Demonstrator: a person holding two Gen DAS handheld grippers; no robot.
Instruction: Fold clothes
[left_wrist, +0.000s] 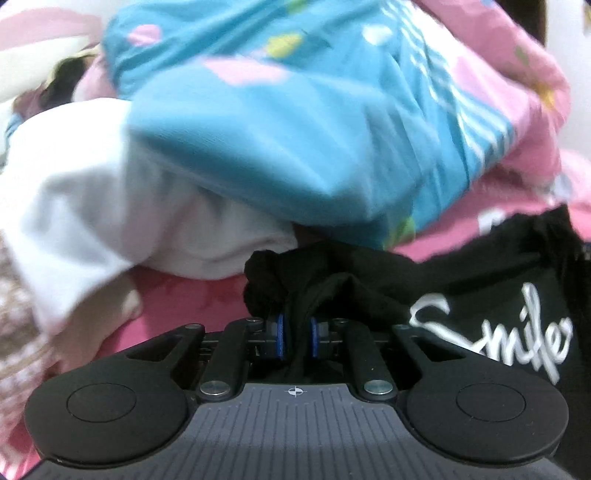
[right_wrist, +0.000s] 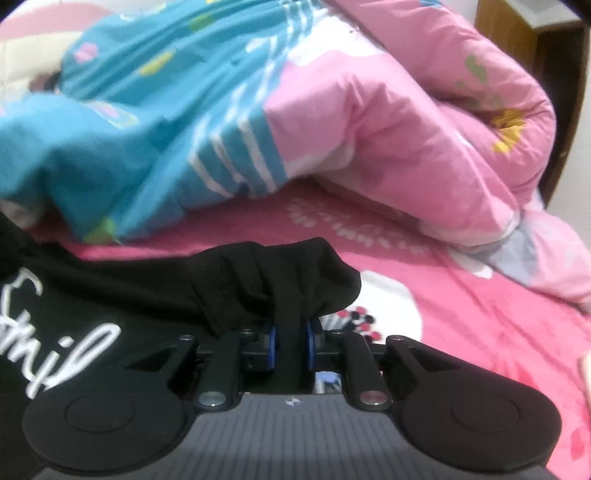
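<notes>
Left gripper (left_wrist: 296, 338) clamps black shirt (left_wrist: 480, 295) edge | right gripper (right_wrist: 291, 345) clamps its other edge | quilt (right_wrist: 369, 122) heaped just beyond | pink sheet (right_wrist: 480, 314) bare rightward

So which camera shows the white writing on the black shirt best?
The left wrist view. The writing on the black shirt is nearly whole there and reads roughly "Smile". In the right wrist view the writing is cut off by the left edge, so fewer letters show.
</notes>
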